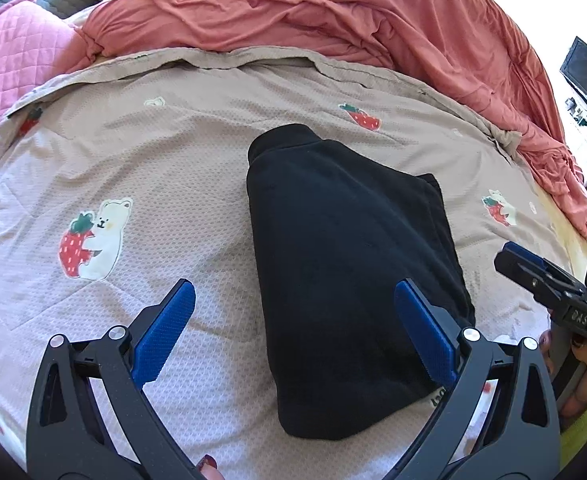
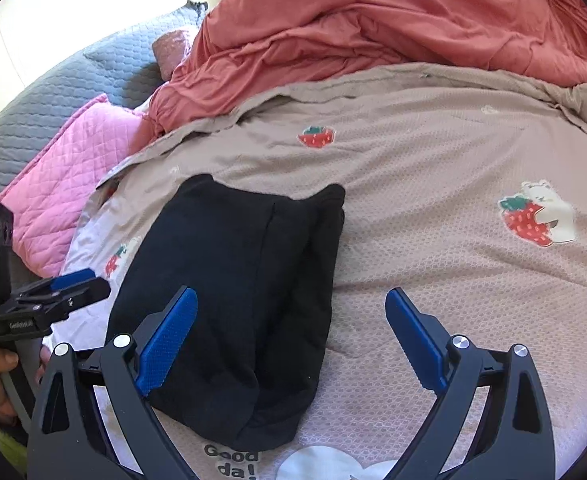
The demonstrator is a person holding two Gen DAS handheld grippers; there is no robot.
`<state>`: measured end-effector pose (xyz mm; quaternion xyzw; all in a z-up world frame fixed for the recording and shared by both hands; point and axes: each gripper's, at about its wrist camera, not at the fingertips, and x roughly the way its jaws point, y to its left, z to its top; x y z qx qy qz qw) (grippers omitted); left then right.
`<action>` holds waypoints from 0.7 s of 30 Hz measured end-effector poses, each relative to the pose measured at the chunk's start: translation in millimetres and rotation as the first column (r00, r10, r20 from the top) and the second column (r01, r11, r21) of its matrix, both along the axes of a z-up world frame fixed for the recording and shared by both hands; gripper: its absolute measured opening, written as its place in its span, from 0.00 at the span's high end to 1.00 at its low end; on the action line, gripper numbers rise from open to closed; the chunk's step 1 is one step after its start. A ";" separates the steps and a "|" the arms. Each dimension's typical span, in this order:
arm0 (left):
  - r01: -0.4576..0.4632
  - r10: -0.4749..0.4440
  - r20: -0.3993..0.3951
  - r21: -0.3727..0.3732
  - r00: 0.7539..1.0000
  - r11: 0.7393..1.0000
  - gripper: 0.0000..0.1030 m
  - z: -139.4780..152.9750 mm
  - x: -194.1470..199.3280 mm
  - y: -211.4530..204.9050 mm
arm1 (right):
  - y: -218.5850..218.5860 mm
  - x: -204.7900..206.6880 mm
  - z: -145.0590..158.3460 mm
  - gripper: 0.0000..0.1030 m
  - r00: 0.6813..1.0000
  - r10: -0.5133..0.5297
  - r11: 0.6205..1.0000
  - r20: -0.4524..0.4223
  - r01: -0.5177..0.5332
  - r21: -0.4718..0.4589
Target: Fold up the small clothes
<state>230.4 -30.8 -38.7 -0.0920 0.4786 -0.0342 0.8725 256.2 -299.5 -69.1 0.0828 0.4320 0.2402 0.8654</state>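
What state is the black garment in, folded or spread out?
Folded. The black garment lies as a compact, layered bundle on the strawberry-print blanket, stacked edges visible at one end. Both grippers are open, holding nothing.

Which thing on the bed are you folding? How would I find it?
Find the beige blanket with strawberry bears that covers the bed, in front of the rumpled coral duvet. Near its middle lies the black garment, folded into a long bundle. It is the only dark, plain thing there; everything around it is pink, coral or patterned.
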 end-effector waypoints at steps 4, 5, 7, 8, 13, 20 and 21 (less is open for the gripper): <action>-0.006 0.005 -0.021 -0.042 1.000 0.999 0.09 -9.6 12.8 8.3 | 8.0 0.8 -8.5 0.08 0.997 0.060 0.998 -0.042 -0.059 0.015; -0.010 0.009 -0.026 -0.050 1.000 0.999 0.09 -11.7 16.0 10.4 | 10.3 0.8 -10.4 0.08 0.996 0.070 0.997 -0.051 -0.070 0.013; -0.015 0.013 -0.038 -0.065 0.999 0.998 0.09 -16.0 22.9 14.3 | 15.9 0.5 -15.5 0.08 0.992 0.099 0.995 -0.076 -0.098 0.009; -0.016 0.013 -0.042 -0.072 0.999 0.997 0.09 -17.6 24.7 15.1 | 18.7 0.4 -18.5 0.08 0.989 0.113 0.994 -0.090 -0.113 0.012; -0.002 -0.007 -0.078 -0.120 0.997 0.993 0.09 -29.6 41.4 16.6 | 27.8 1.9 -32.2 0.08 0.971 0.170 0.984 -0.166 -0.160 0.076; 0.044 -0.064 -0.122 -0.159 0.991 0.986 0.09 -48.6 63.3 8.5 | 34.8 3.2 -48.1 0.05 0.960 0.185 0.982 -0.209 -0.174 0.069; 0.049 -0.071 -0.125 -0.175 0.990 0.983 0.09 -50.8 65.6 7.9 | 35.5 3.6 -50.1 0.04 0.960 0.184 0.982 -0.211 -0.172 0.076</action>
